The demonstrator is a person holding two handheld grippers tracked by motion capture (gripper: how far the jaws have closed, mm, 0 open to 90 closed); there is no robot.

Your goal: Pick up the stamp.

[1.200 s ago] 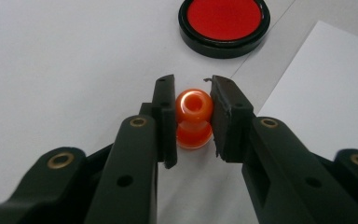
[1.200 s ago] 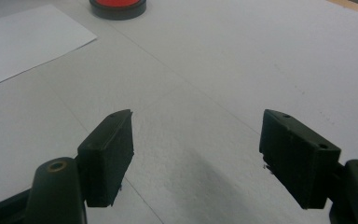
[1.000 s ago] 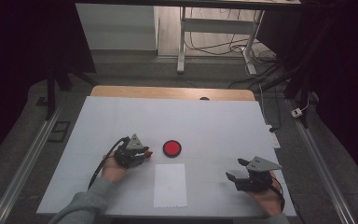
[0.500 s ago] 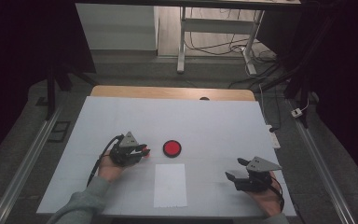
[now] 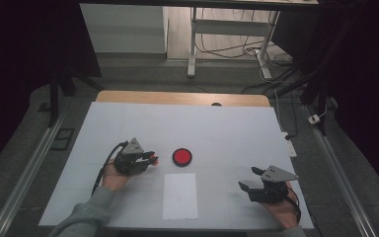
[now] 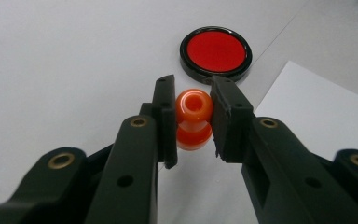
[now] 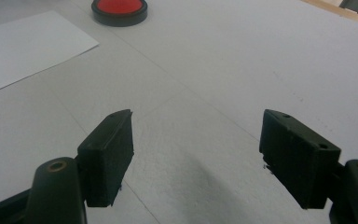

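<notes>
A: High view first. What do you read?

B: I see the left gripper [image 5: 150, 159] low over the white table cover [image 5: 217, 128], left of centre, with an orange piece [image 5: 152, 159] at its tip. Just to its right lies the red disc [image 5: 181, 156], black-rimmed, close to the tip but apart from it. A white paper sheet [image 5: 180, 195] lies flat nearer the person, below the disc. The right gripper [image 5: 250, 179] rests at the near right, well apart from all three.

A: Left gripper view?

B: My reading: both pads are clamped on the orange piece [image 6: 194, 119], one on each side. It is a rounded, two-lobed part with a hole in its upper end, standing upright between the jaws. The red disc [image 6: 216, 51] lies on the table just beyond it; a corner of the paper sheet [image 6: 321, 112] shows at right.

A: Right gripper view?

B: I see the right gripper [image 7: 196, 154] with its jaws wide apart, bare table between them. The red disc [image 7: 119, 9] sits far ahead at top left, the paper sheet [image 7: 23, 46] to its left.
</notes>
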